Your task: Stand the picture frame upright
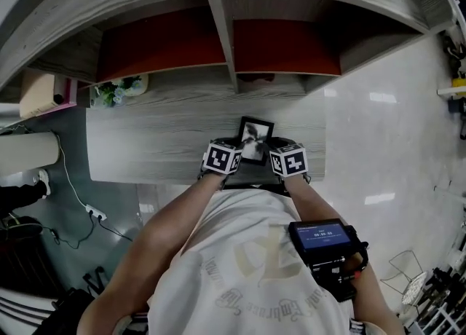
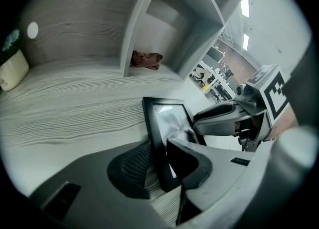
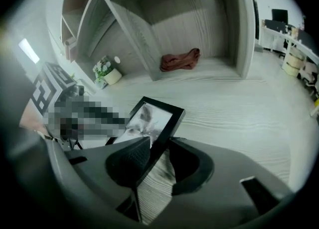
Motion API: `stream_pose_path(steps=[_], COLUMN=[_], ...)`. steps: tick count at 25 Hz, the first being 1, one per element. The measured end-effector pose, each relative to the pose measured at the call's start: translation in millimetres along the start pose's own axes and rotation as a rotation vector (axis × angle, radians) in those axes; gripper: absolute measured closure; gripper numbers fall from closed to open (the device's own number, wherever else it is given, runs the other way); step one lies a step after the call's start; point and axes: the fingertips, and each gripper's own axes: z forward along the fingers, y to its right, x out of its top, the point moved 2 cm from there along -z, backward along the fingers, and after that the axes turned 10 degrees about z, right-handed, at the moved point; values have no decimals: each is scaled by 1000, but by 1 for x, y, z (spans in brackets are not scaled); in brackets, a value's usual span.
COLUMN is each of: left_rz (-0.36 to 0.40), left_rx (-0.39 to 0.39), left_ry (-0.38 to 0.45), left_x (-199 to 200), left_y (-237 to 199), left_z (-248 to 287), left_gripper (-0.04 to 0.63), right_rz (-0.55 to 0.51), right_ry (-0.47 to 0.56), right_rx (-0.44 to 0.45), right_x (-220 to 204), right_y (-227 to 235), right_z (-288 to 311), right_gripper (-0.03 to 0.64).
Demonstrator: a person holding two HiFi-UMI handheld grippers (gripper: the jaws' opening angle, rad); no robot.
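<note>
Left gripper [image 2: 158,149]: closed on the left edge of the picture frame [image 1: 255,139], jaws only narrowly apart.
Right gripper [image 3: 158,143]: clamped on the opposite edge in the same way.
Frame position: between both grippers, reaching ahead of their jaws and tilted above the desk [image 1: 145,144].
Step in hand: two-sided grip taken; frame not yet standing.
Next move: probably tip the frame vertical, seat its lower edge, then release evenly.
</note>
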Motion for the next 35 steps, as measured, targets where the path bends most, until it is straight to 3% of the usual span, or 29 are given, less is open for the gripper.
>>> stream_pose_path(steps=[3, 9, 16, 24, 29, 35], left_rz=[-56, -100, -166, -249, -230, -250], left_rx=[-21, -31, -46, -35, 0, 27], left_ry=[8, 46, 87, 161, 205, 307], left_x=[-1, 0, -10, -26, -18, -8], left_y=[-1, 0, 2, 3, -2, -10], left_z=[2, 5, 1, -16, -27, -45], left_gripper=[494, 500, 505, 503, 503, 506], right_rz=[40, 93, 81, -103, -157, -292], right_ry=[-16, 3, -13, 38, 85, 171], right_rx=[25, 34, 70, 94, 123, 123], right_x=[-2, -2, -11, -2, 12, 31], right_y=[3, 6, 0, -23, -29, -45], right_z=[1, -3, -6, -14, -16, -25], right_gripper=[496, 503, 508, 514, 517, 523])
